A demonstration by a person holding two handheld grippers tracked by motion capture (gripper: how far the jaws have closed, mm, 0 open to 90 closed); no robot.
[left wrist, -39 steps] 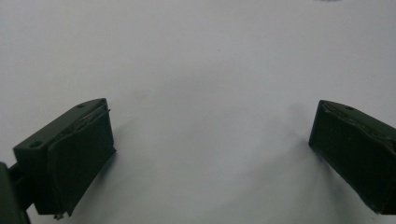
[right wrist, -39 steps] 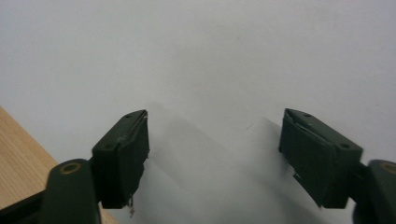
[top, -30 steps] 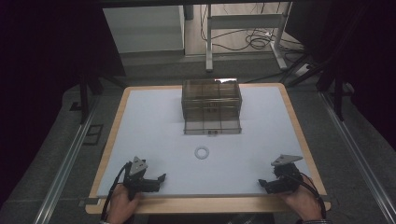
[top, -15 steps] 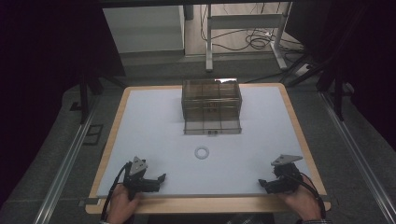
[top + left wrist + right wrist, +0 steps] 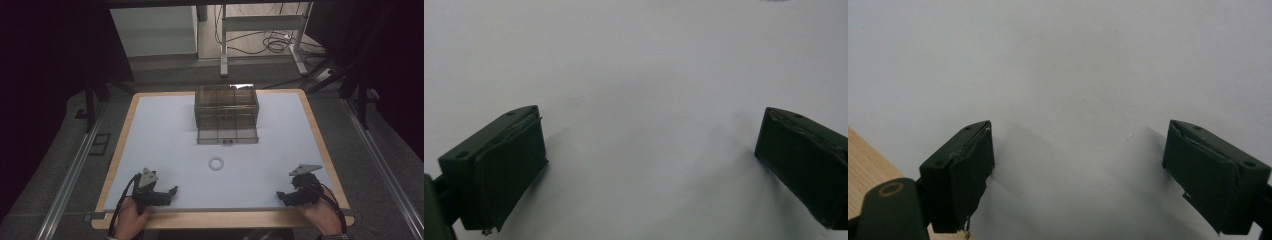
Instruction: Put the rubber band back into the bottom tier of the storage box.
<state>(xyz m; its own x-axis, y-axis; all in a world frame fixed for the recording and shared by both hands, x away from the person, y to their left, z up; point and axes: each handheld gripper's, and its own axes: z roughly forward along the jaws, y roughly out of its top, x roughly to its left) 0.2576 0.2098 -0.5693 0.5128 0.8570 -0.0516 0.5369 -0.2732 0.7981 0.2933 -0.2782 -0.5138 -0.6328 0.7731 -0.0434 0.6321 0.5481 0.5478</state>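
Note:
A small white ring [image 5: 216,163] lies flat on the white tabletop [image 5: 165,135], in front of a clear brown drawer box [image 5: 226,108] whose bottom drawer [image 5: 228,135] is pulled out. My left gripper [image 5: 172,192] rests near the front left edge, held by a hand, jaws wide apart with nothing between them [image 5: 644,160]. My right gripper [image 5: 281,196] rests near the front right edge, also open and empty [image 5: 1078,165]. Both grippers are well apart from the ring.
The table has a wooden rim [image 5: 220,219]. Beyond its far edge stand a metal frame leg [image 5: 224,45] and loose cables [image 5: 270,42] on the floor. A rail [image 5: 70,170] runs along the left side.

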